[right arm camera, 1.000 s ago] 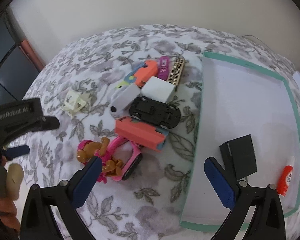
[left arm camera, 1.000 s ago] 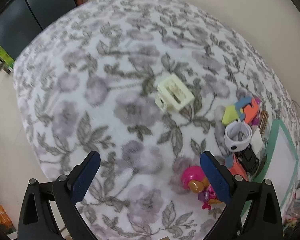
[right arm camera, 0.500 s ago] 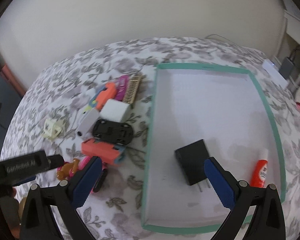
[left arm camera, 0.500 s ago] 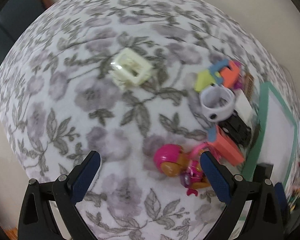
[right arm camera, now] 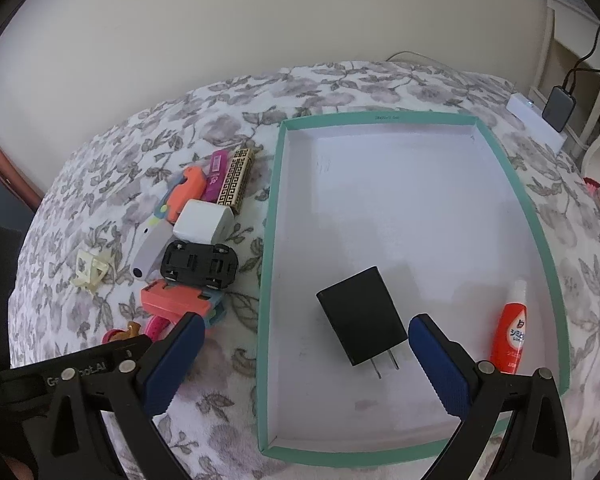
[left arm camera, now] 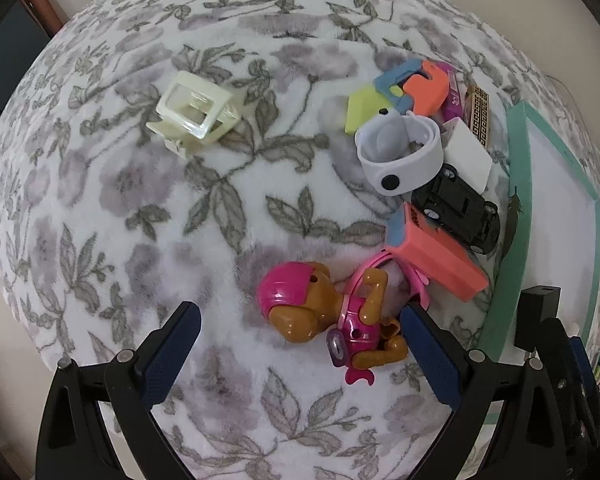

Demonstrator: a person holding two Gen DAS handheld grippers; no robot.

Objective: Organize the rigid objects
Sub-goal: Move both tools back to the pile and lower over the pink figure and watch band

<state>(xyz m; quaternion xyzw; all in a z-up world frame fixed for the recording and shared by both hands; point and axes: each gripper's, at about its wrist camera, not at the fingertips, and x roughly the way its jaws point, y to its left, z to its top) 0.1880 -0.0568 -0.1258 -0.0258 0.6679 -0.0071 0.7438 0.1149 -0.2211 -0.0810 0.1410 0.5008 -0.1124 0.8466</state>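
**Left claw closes in on the toy dog; right claw shifts over the tray**

Left claw (left arm camera: 298,350): jaws spread wide, nothing held. It hangs low over the floral blanket (left arm camera: 148,216), much nearer the toy pile than a second ago, when the pile sat far off at the right edge of its view. The toy dog (left arm camera: 324,312), pink helmet, brown body, now lies just ahead of the blue pads, nearer the right-hand pad (left arm camera: 430,356).

The cream hair clip (left arm camera: 194,114) lies alone, well apart from the pile; it has slid from view centre to upper left as the claw moved.

Pile, as seen from the left wrist: white band (left arm camera: 400,156) beside the white cube (left arm camera: 470,156); black toy car (left arm camera: 458,212) touching the coral block (left arm camera: 436,266); coloured pieces and a gold-patterned box (left arm camera: 478,116) behind.

Right claw (right arm camera: 300,362): jaws wide, nothing held. A second ago it faced the pile, with the tray off to the right. Now it sits over the near end of the green-rimmed tray (right arm camera: 270,240).

In the tray: black charger (right arm camera: 362,316), prongs toward the claw, lying between the pads in view; red glue bottle (right arm camera: 510,334) near the right wall. Neither has moved within the tray.

The pile stays outside the tray, just left of its rim.
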